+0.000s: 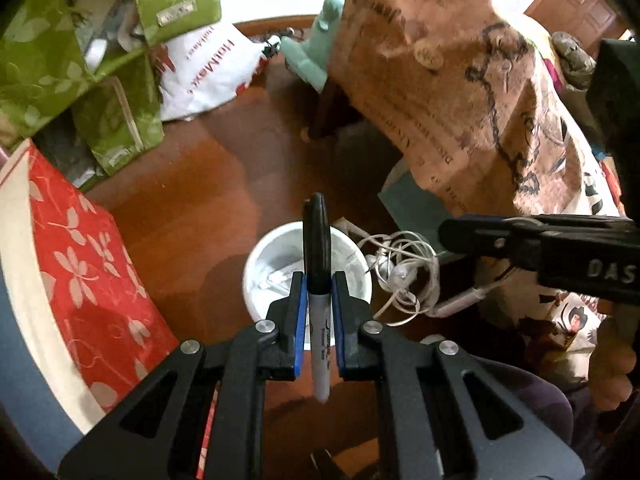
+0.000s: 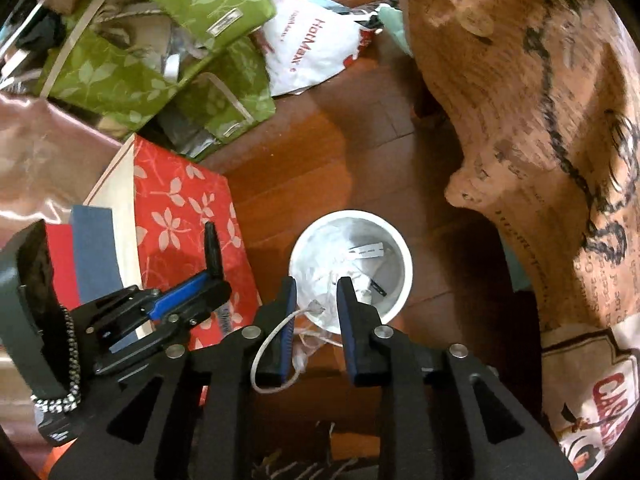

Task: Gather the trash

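Observation:
My left gripper (image 1: 318, 276) is shut on a black marker (image 1: 318, 240), which stands upright between the blue pads, right above a white bin (image 1: 260, 264) on the wooden floor. From the right, my right gripper (image 1: 448, 234) reaches in beside the bin's rim, and a tangle of white earphone cable (image 1: 400, 276) hangs under its tip. In the right wrist view the right gripper (image 2: 316, 284) is over the bin (image 2: 406, 264), its jaws a little apart. The cable (image 2: 264, 344) loops around the left finger and dangles between them. The left gripper (image 2: 216, 280) with the marker (image 2: 212, 248) is at the left.
Green leaf-print bags (image 2: 160, 60), a red flowered bag (image 2: 180, 208) and a white plastic bag (image 2: 312, 48) crowd the floor to the left and back. A brown printed cloth (image 2: 520, 100) hangs over furniture at the right. A hand (image 1: 612, 360) holds the right gripper.

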{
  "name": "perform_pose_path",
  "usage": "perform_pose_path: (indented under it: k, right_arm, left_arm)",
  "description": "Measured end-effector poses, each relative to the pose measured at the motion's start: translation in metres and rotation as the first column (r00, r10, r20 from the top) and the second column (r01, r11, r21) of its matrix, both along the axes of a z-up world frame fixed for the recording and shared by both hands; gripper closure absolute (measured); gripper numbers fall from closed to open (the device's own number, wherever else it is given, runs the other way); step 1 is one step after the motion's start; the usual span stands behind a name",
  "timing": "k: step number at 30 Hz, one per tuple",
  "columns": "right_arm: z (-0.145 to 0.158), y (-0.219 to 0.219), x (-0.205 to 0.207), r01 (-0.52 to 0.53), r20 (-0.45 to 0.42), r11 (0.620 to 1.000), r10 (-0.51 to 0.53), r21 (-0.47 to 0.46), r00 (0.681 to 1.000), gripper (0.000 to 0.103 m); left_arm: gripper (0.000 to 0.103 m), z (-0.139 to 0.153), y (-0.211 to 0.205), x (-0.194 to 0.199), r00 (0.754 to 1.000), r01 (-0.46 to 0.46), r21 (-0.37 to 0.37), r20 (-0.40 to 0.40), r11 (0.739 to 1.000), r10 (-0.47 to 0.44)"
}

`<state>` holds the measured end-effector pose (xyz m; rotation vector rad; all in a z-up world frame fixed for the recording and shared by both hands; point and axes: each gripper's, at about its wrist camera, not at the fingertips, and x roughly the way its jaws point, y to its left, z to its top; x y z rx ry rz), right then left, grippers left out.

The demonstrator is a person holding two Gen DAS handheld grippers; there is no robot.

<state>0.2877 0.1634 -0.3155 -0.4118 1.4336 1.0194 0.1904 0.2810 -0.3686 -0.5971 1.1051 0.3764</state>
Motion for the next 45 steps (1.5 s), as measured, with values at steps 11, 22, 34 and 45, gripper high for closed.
perform_pose_path:
  k: [11, 22, 34, 45]
  right_arm:
    - [0.003, -0.001, 0.009, -0.005, -0.017, 1.000, 0.006, 0.018, 1.000, 0.082]
    - [-0.016, 0.025, -0.009, -0.119, -0.040, 0.992, 0.117, -0.034, 0.992, 0.054]
    - [-0.025, 0.034, -0.011, -0.156, 0.063, 0.983, 0.163, -0.096, 0.985, 0.083]
    - [-0.035, 0.036, -0.012, -0.156, -0.073, 0.986, 0.152, -0.060, 0.986, 0.044]
  left_arm:
    - [0.092, -0.010, 0.001, 0.025, 1.000, 0.007, 0.042, -0.031, 0.999, -0.005]
    - [0.092, -0.010, 0.015, 0.001, 0.998, -0.061, 0.021, -0.023, 0.998, 0.062]
    - [0.092, -0.024, 0.019, -0.008, 0.996, -0.088, -0.011, -0.028, 0.996, 0.087]
    - [0.092, -0.032, 0.021, -0.015, 0.994, -0.106, -0.044, -0.025, 0.993, 0.105]
